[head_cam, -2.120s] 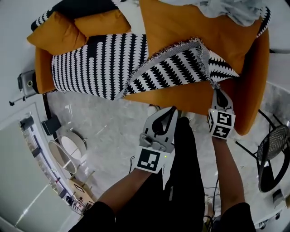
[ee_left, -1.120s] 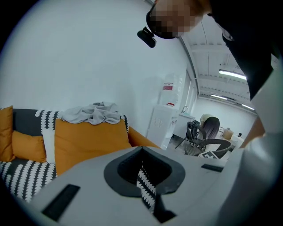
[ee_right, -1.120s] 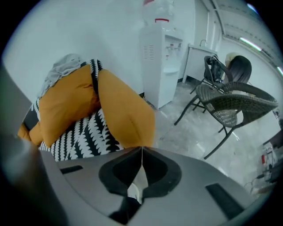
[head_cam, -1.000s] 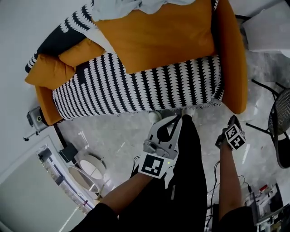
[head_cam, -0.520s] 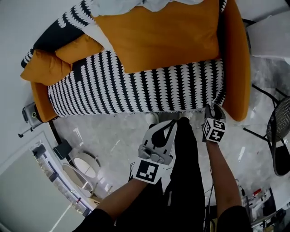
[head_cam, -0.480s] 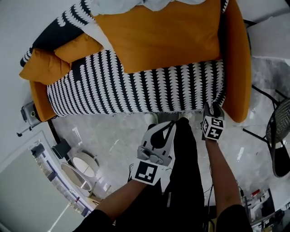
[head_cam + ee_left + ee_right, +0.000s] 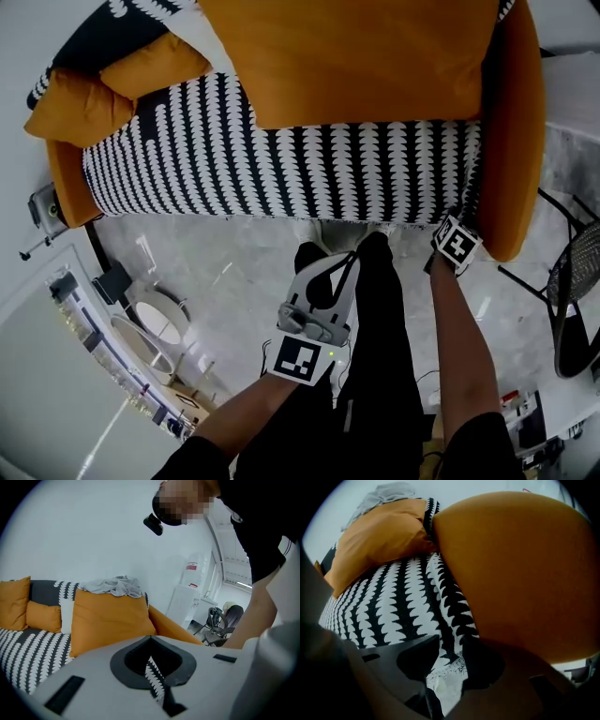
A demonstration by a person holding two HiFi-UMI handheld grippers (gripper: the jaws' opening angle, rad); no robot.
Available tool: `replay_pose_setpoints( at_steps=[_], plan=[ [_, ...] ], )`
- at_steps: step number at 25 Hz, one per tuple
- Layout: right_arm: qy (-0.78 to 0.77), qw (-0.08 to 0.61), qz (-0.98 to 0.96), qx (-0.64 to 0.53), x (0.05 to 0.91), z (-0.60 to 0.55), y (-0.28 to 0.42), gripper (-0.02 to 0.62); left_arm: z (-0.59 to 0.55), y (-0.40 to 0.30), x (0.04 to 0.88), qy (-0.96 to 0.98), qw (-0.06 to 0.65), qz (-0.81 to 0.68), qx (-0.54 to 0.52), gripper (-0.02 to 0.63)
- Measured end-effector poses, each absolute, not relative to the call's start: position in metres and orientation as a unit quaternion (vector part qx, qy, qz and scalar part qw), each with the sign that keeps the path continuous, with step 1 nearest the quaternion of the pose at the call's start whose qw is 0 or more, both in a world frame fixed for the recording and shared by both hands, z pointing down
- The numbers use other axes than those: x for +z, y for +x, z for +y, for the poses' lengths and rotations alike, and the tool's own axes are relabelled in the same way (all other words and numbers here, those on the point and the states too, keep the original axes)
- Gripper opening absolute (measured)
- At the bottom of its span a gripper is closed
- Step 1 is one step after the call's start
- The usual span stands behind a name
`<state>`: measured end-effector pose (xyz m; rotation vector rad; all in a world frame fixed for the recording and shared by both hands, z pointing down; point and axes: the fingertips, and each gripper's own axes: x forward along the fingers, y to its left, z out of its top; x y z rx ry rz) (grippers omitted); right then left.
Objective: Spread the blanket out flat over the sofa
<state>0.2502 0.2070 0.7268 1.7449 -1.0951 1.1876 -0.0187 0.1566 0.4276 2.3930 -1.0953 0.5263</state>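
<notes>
The black-and-white patterned blanket lies spread over the seat of the orange sofa, and its front edge hangs over the seat front. My right gripper is at the blanket's front right corner, beside the armrest. In the right gripper view its jaws are opening. The blanket's fringed edge lies loose between them, not pinched. My left gripper hangs by the person's legs, away from the sofa. Its jaws are shut on nothing.
A large orange cushion leans on the backrest, with two smaller ones at the left end. Grey cloth lies on the sofa back. A black mesh chair stands to the right and round items sit on the floor to the left.
The blanket's folded-back right part now lies flat over the seat. My right gripper moved to the front right corner by the armrest, its jaws now apart. The left gripper stayed put.
</notes>
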Motion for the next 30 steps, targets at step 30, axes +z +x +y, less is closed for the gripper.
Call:
replay_pose_setpoints(
  at_steps=[30],
  plan=[
    [0.607,0.138,-0.764,0.170,0.094,0.133,0.009,0.143,0.133,-0.156,0.076,0.893,0.158,-0.413,0.085,0.012]
  ],
)
